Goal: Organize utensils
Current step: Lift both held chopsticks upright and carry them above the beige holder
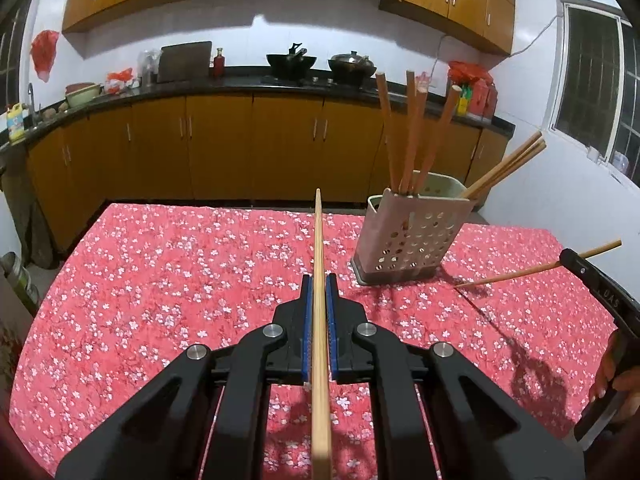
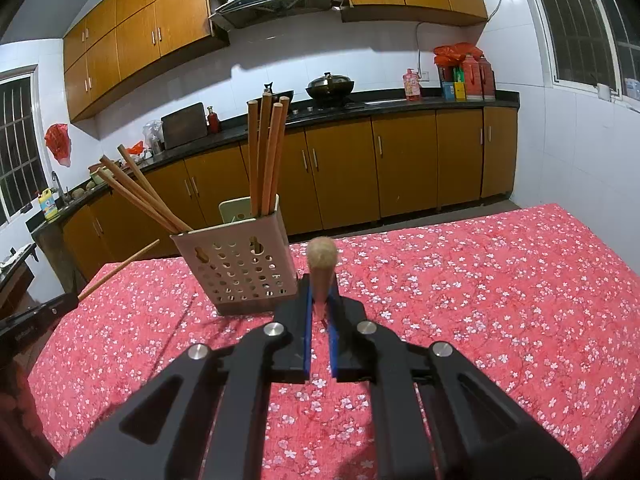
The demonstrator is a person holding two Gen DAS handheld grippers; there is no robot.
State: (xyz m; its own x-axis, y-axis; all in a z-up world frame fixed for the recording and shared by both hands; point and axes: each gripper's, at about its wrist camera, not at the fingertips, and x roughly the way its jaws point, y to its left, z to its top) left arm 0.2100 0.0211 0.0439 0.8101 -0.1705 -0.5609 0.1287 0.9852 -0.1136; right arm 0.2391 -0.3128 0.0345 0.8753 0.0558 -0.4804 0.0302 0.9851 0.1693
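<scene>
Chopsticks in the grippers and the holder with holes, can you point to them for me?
Left gripper's chopstick (image 1: 319, 264), left wrist view: middle of its shaft.
Right gripper's chopstick (image 2: 322, 258), right wrist view: its thick round end.
Holder (image 1: 412, 240), left wrist view: front wall with holes.

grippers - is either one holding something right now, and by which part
Both. The left gripper clamps a chopstick around mid-length, lying along its fingers. The right gripper clamps a second chopstick crosswise, partway along its length.
</scene>
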